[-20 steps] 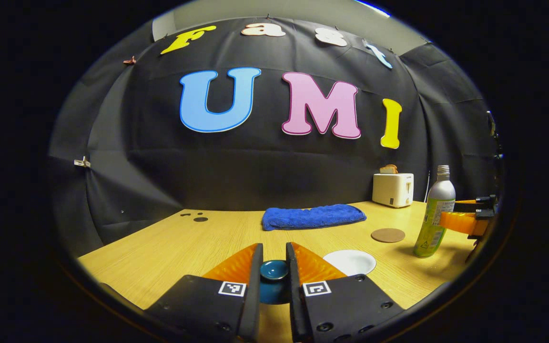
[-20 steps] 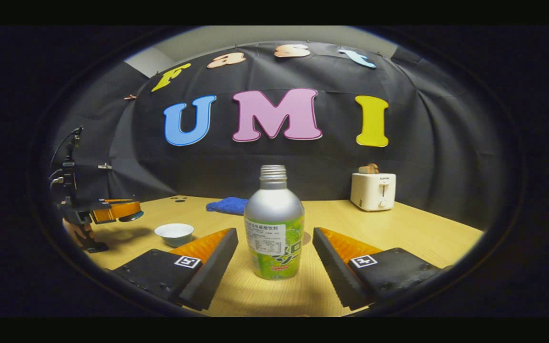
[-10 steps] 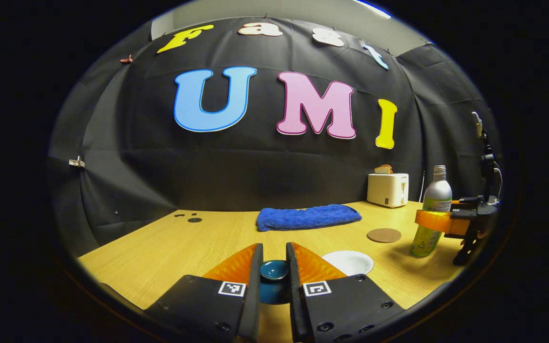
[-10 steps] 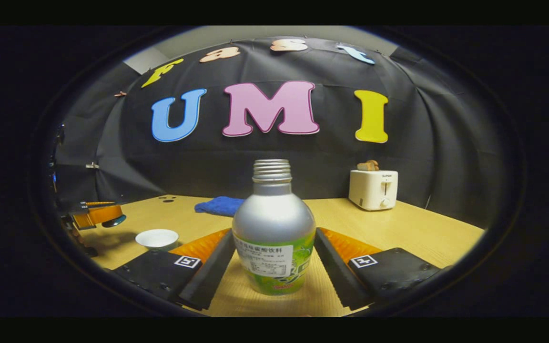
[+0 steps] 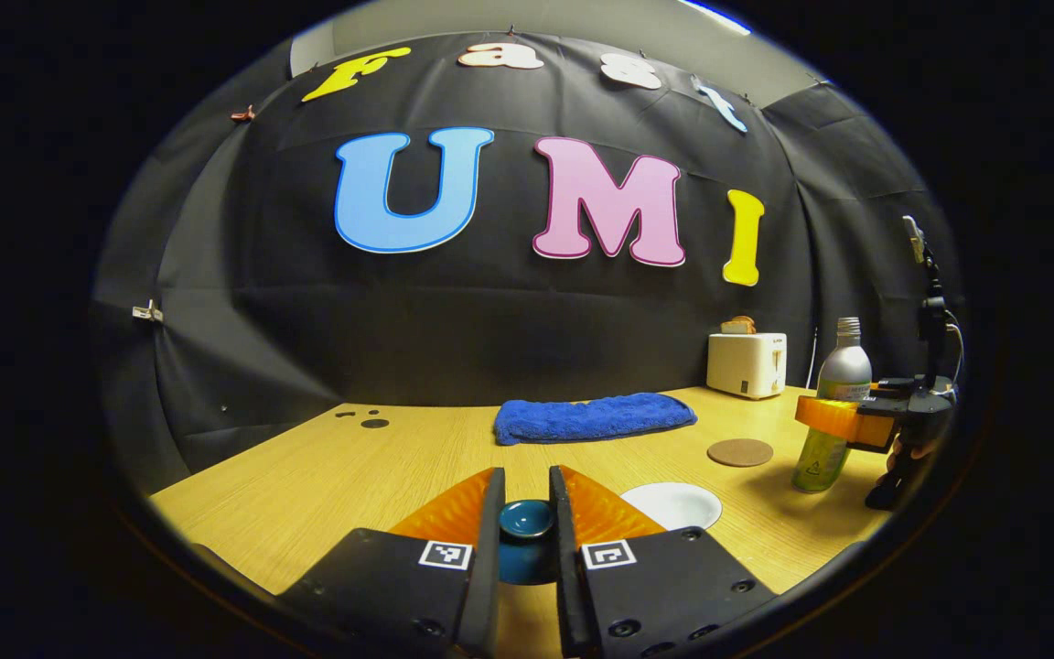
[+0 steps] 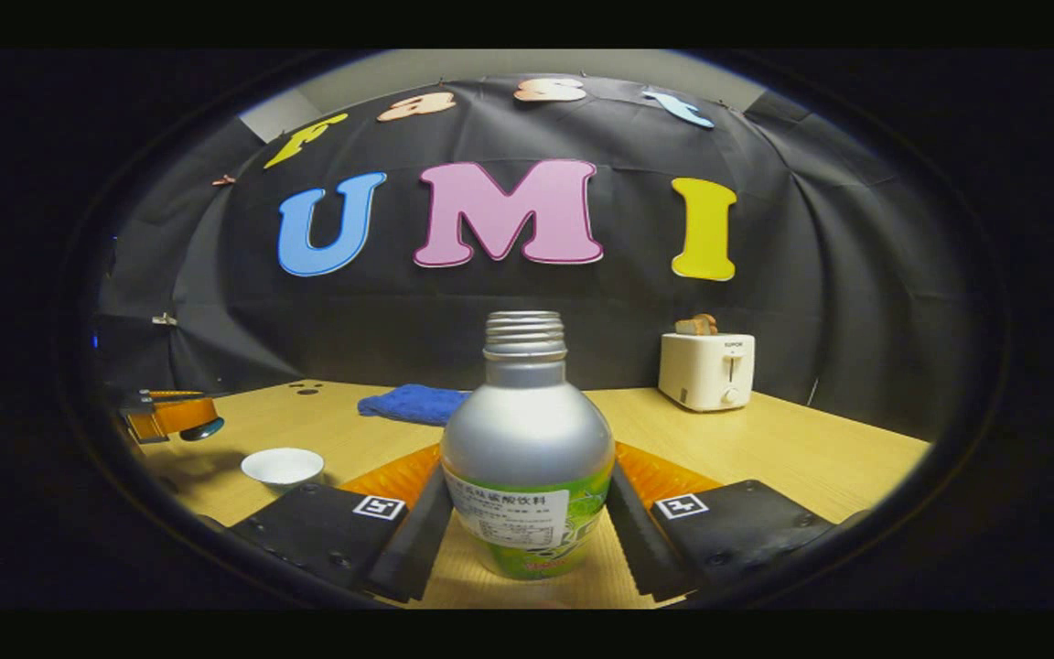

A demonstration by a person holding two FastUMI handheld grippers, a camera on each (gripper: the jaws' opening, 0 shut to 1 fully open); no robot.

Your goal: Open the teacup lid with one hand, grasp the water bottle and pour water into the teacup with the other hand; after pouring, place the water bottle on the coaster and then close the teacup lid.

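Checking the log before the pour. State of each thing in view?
Lid: off the cup, held in left gripper.
Teacup: open, upright.
Bottle: uncapped, upright on table, right gripper shut on it.
Coaster: bare.
Towel: folded.

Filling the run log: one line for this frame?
left gripper: holds teacup lid | right gripper: closed on water bottle | teacup: open | pour: pending

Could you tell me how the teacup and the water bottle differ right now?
The teacup is white, low and wide; the water bottle is silver and green, tall with a narrow neck. The teacup stands free; the water bottle sits between the right gripper fingers. Both stand upright on the table, uncovered.
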